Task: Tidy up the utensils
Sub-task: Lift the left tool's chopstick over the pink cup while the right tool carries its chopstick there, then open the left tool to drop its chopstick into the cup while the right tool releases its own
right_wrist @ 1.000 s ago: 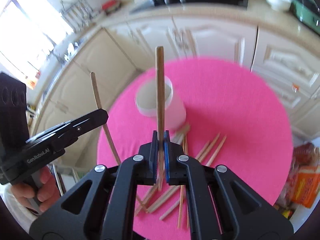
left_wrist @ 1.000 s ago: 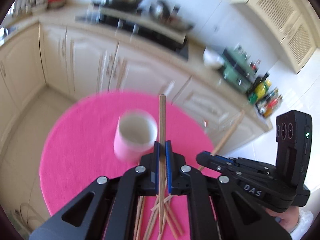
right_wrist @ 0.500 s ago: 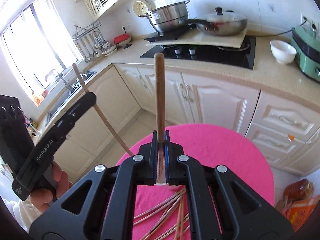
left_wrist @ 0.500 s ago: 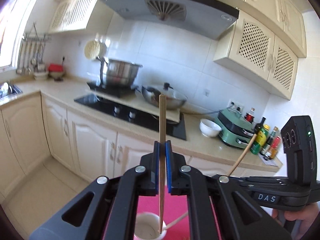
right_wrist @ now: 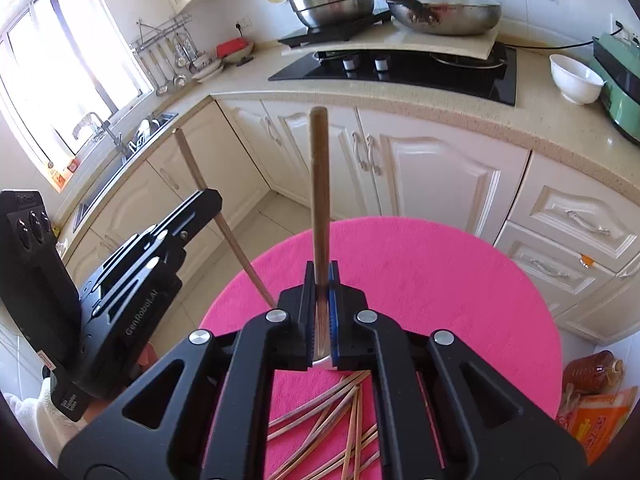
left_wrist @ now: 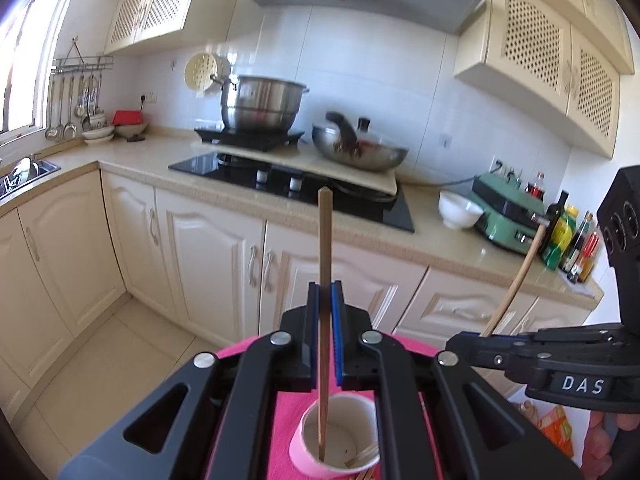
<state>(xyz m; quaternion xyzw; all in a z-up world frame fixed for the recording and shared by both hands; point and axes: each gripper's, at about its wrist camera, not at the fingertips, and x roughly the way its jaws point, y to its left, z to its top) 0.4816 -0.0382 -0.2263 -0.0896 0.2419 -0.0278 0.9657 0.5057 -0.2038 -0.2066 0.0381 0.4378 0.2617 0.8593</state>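
The step in hand looks like dropping chopsticks into the pink cup, which stands on the pink-covered bench. The left gripper is clenched on a chopstick whose lower end already dips inside the cup. The right gripper grasps a second chopstick, upright and not over the cup. Next, I judge, the left should release, then the right should line up above the cup. Loose chopsticks lie on the bench beside the cup. Beyond the cup are cream cabinets, a hob and pots.
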